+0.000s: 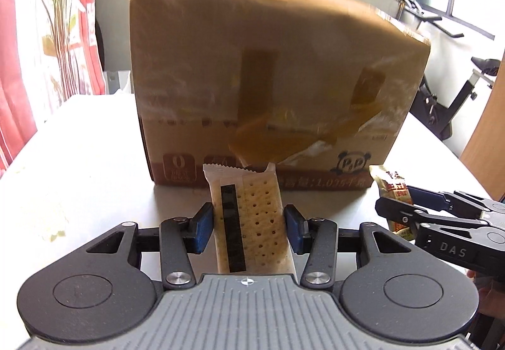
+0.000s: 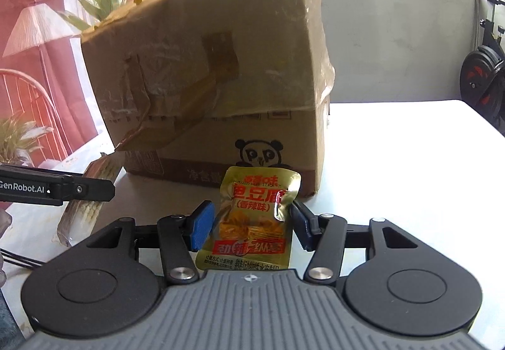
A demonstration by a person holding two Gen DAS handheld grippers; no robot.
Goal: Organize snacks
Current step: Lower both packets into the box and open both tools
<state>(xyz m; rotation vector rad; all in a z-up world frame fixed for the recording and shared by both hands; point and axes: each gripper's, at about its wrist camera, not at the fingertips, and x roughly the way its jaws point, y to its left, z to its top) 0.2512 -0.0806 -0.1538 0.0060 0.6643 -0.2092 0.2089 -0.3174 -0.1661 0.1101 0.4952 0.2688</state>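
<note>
— What have you got in the left gripper (image 1: 249,225)?

— A cracker pack (image 1: 249,220), clear wrapper, held between the two blue pads. I see the pads pressed against its long sides, so it's clamped. The pack stands upright, its top edge reaching just ahead of the fingertips.

— And the right gripper (image 2: 251,225)?

— That one is clamped on a gold pouch (image 2: 252,220) with red lettering. The foil is creased where the right-hand pad bites in. From my left camera I can see the same pouch (image 1: 391,192) off to the right, pinched in the other gripper (image 1: 407,208).

— Where are they relative to the box?

— The cardboard box (image 1: 271,81) is straight ahead of both grippers, close, standing on the white table (image 1: 79,160). It has brown tape patches and a panda print low on the near face. From the right camera, the box (image 2: 205,81) fills most of the view, and the left gripper (image 2: 79,190) comes in from the left with the cracker pack (image 2: 85,208) in it, tilted.

— Anything touching the box?

— I can't tell; both packs look just short of it.
</note>
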